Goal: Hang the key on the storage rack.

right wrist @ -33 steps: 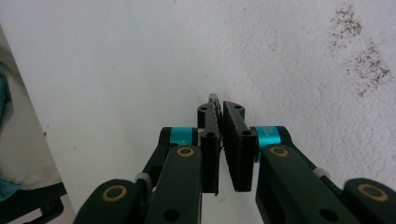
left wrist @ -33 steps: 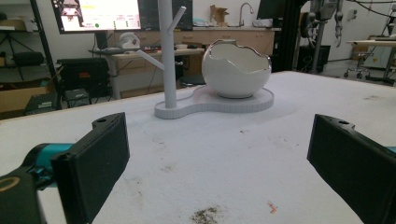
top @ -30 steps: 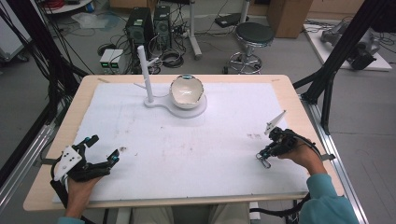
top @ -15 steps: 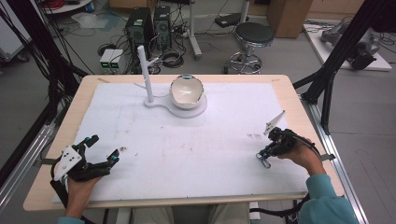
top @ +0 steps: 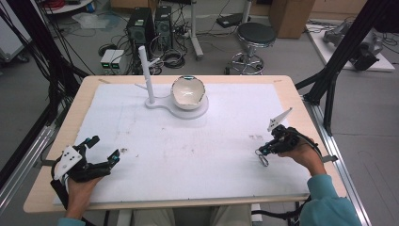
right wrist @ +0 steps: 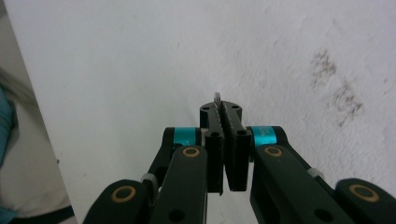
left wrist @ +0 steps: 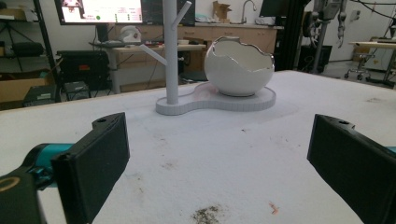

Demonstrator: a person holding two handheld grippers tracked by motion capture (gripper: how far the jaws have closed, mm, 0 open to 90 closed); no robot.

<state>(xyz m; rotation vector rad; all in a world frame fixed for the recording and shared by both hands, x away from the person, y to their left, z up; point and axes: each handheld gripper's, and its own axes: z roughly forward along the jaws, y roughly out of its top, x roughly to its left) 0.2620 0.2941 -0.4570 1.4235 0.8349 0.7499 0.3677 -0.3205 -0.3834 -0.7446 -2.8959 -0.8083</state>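
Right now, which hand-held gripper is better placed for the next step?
Right: the right hand-held gripper is shut on a small thin piece, probably meant for the white stand. The left hand-held gripper is open, empty.

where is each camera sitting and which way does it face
High view: above the person's side, looking forward and down on the table; both forearms and both tongs show, left tongs open, right tongs shut on a thin ring.
Left gripper view: low over the white mat, facing the egg-shaped bowl and branched stand; its two black jaws stand wide apart.
Right gripper view: looking down at the mat; jaws pressed together.
Shared: high and left gripper views both show bowl and stand.
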